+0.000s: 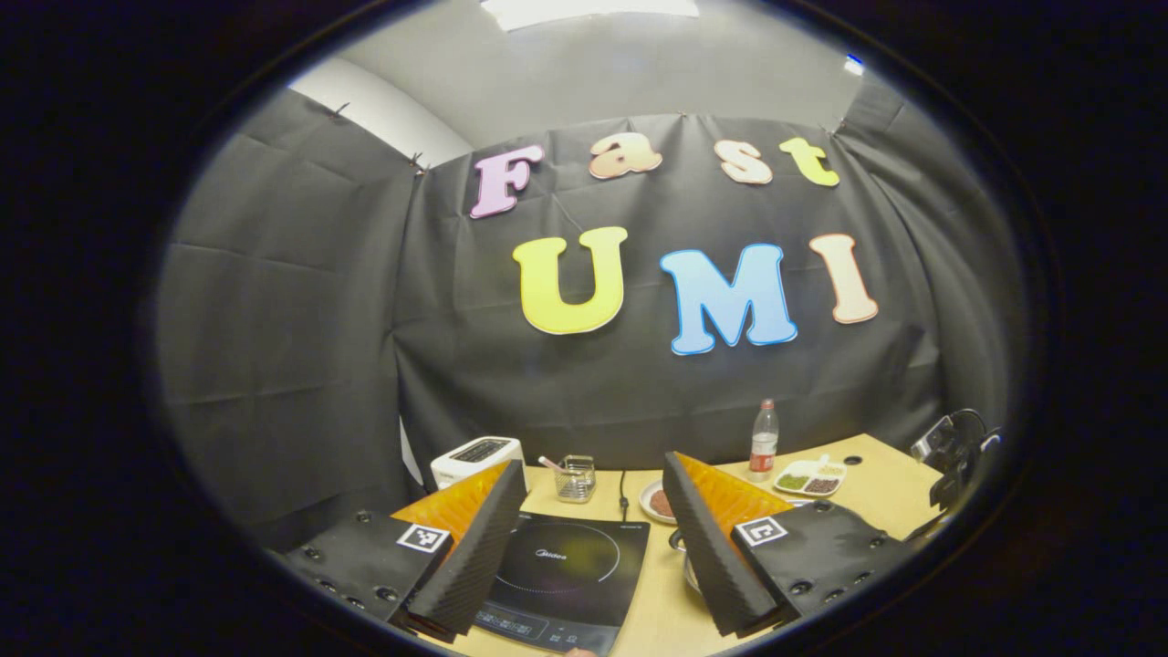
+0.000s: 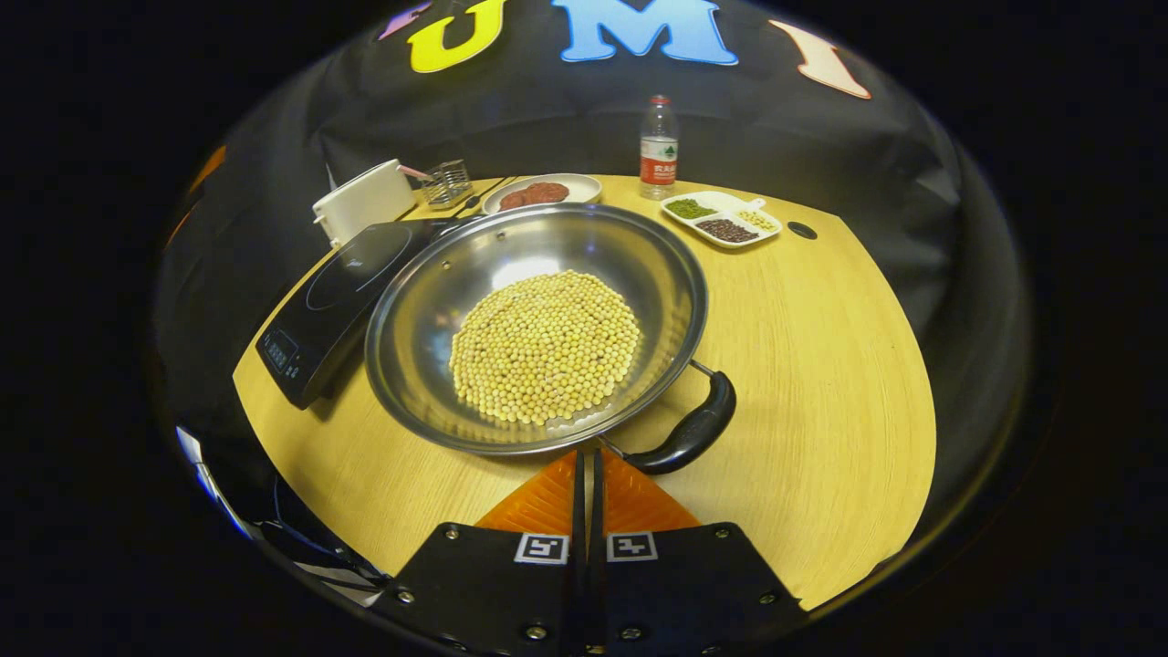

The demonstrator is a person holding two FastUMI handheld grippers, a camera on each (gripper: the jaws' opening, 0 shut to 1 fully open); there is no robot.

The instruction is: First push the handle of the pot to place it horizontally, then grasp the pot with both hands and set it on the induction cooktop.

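Observation:
A wide steel pot [image 2: 429,301] holding yellow beans [image 2: 546,347] sits on the wooden table [image 2: 821,365]. Its black loop handle [image 2: 691,429] points toward the near right. My right gripper [image 2: 589,461] is shut and empty, its tips just at the pot's near rim, left of the handle. The black induction cooktop [image 2: 333,292] lies left of the pot, whose rim overlaps its edge in this view. In the left gripper view, my left gripper [image 1: 594,462] hangs open above the cooktop [image 1: 566,570], with a sliver of the pot [image 1: 680,543] behind one finger.
Along the back stand a white toaster [image 2: 363,201], a wire basket [image 2: 447,182], a plate of brown food [image 2: 540,192], a bottle [image 2: 658,146] and a divided dish of beans [image 2: 721,219]. The table's right half is bare wood. A hole [image 2: 803,230] sits near the back.

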